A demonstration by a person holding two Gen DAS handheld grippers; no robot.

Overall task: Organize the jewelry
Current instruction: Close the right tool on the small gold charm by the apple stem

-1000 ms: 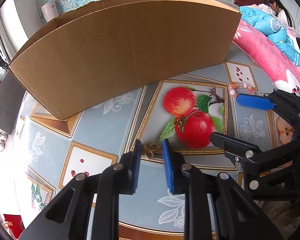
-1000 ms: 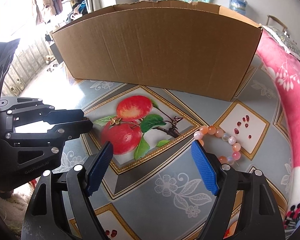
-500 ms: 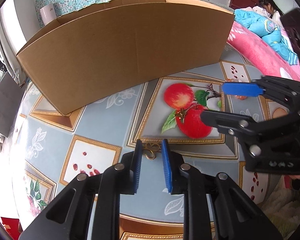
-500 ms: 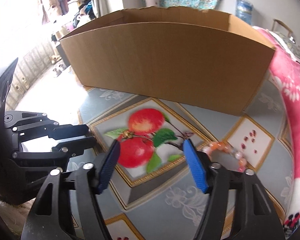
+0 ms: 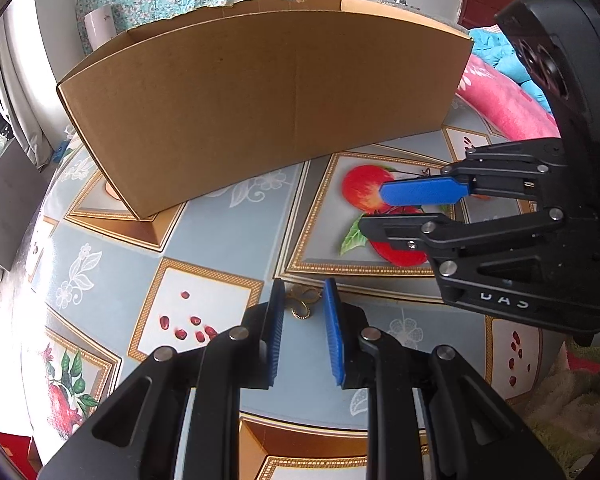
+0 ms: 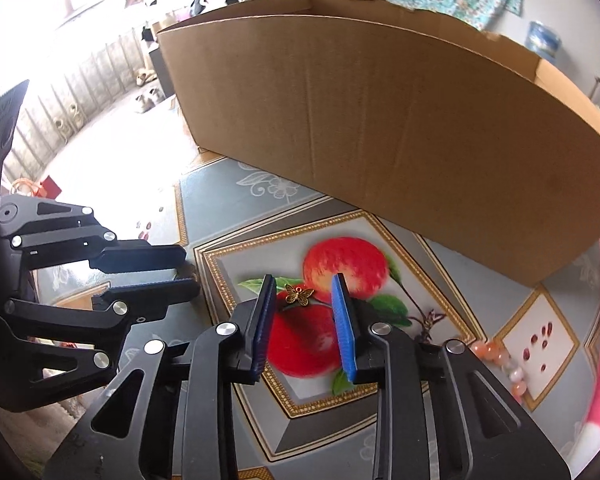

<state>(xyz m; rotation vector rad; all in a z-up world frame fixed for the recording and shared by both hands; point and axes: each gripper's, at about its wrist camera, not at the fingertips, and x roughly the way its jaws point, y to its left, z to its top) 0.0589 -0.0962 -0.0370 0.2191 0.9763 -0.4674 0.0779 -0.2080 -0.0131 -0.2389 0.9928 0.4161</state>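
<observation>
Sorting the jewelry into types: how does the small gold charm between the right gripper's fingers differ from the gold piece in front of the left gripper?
The butterfly charm is a solid winged shape; the looped gold piece is thin open wirework. The butterfly charm lies on the printed apple, the looped gold piece on the cloth's gold border stripe. Both are small, gold and flat on the tablecloth, each framed by an open gripper: right gripper, left gripper.
</observation>
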